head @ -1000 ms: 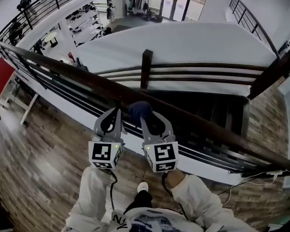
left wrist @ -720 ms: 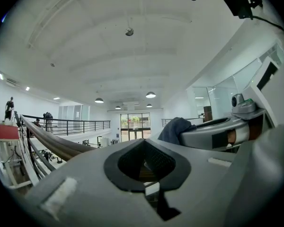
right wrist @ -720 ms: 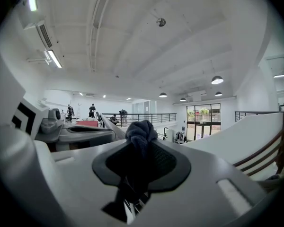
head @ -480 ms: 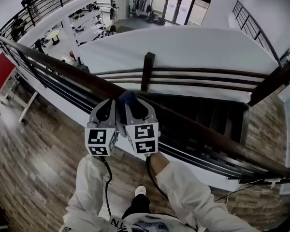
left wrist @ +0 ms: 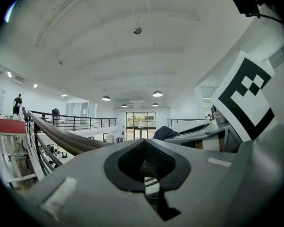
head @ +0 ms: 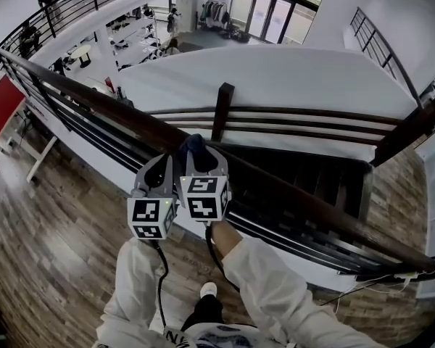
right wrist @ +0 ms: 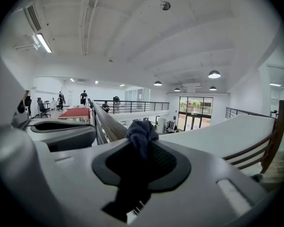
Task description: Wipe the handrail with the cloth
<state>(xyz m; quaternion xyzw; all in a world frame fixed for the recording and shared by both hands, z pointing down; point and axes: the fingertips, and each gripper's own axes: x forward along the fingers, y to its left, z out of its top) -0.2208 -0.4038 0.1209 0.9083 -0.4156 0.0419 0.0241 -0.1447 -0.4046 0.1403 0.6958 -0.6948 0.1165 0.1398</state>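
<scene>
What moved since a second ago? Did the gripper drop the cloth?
No. The right gripper slid the dark blue cloth left along the handrail and ended close beside the left gripper. It stayed shut on the cloth. The left gripper hardly moved and stayed shut, holding nothing.

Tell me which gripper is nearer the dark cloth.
Right. The right gripper is shut on the cloth at the handrail; the left gripper sits just to its left, shut and empty.
</scene>
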